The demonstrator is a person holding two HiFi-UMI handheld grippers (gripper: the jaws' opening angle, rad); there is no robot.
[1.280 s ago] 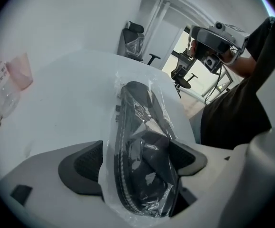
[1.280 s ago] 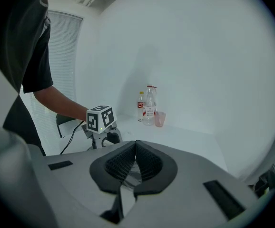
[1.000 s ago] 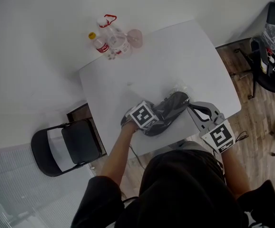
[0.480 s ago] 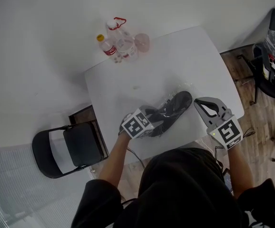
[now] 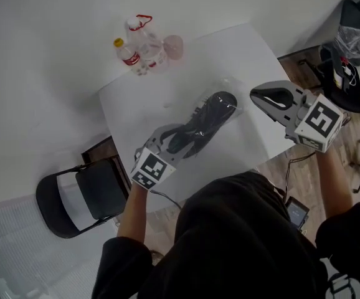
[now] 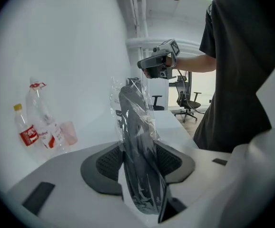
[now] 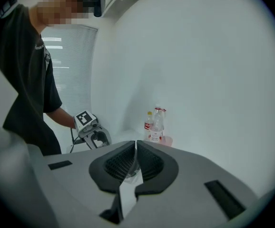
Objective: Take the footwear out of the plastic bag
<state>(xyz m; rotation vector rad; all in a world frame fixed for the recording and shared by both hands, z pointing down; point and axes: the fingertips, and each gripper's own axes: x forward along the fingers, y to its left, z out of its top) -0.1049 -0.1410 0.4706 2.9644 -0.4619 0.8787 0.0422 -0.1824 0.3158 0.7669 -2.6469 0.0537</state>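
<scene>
Shoe (image 5: 208,118) clamped through bag (image 6: 113,96) by left gripper (image 6: 140,152) (jaws just closed), bag edge pinched by right gripper (image 5: 259,96) (jaws shut): tearing risked.

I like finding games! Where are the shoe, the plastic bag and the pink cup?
shoe (image 5: 210,118), head view, the middle of its dark body.
plastic bag (image 6: 114,98), left gripper view, the clear edge beside the shoe.
pink cup (image 5: 174,46), head view, its side wall.

Bottles (image 5: 137,47) and a cup (image 5: 174,46) stand at the table's (image 5: 255,55) far left corner. The shoe (image 5: 210,118), in its bag (image 5: 228,91), is above the middle. A chair (image 5: 74,195) flanks the left edge.
</scene>
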